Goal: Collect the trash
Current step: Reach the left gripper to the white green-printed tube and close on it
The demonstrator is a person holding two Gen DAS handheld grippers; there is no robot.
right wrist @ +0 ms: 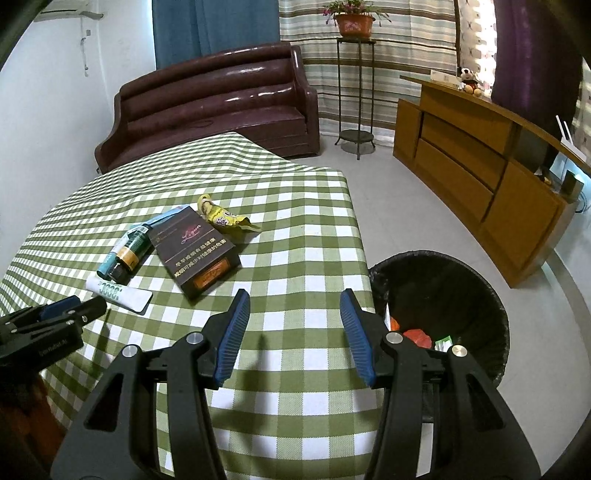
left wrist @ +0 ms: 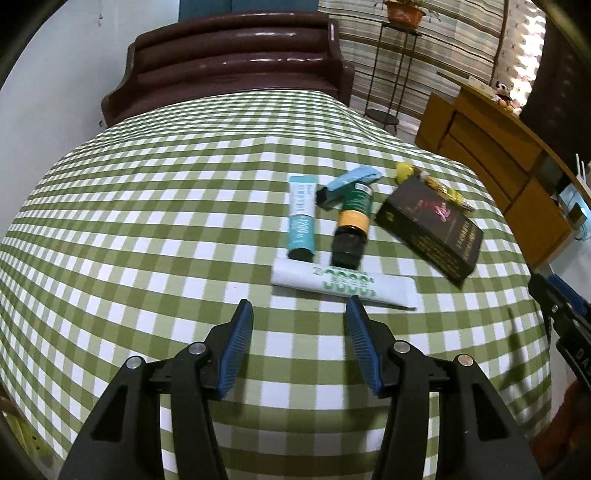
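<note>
A green-and-white checked cloth [left wrist: 166, 229] covers the desk and hangs over its edges; behind its far end stands a dark maroon sofa [right wrist: 218, 103] against a white wall, with a blue curtain [right wrist: 218, 26] above it; to the right a striped curtain backs a thin metal stand [right wrist: 355, 92] carrying a potted plant [right wrist: 354, 20], and a wooden cabinet [right wrist: 480, 177] runs along the right side over pale grey floor [right wrist: 388, 192].

The trash lies in one cluster toward the desk's right half: a white tube with green print [left wrist: 343, 285] nearest the left gripper [left wrist: 299, 314], whose jaws are spread wide and grasp nothing; just beyond the tube a teal tube [left wrist: 302, 221] and a small dark bottle with an orange band [left wrist: 351, 229], side by side; a light blue item [left wrist: 351, 184] at the bottle's far end; a dark flat box [right wrist: 197, 251] to the right, lying near the desk's right edge; a crumpled yellow wrapper [right wrist: 221, 218] at the box's far corner.

The right gripper [right wrist: 293, 317] hovers over the desk's near right corner, jaws likewise released and empty; bare cloth lies between both grippers and the cluster; just off that corner, on the floor, stands a bin with a black liner [right wrist: 443, 288], a few scraps visible inside; open floor separates bin and cabinet.
</note>
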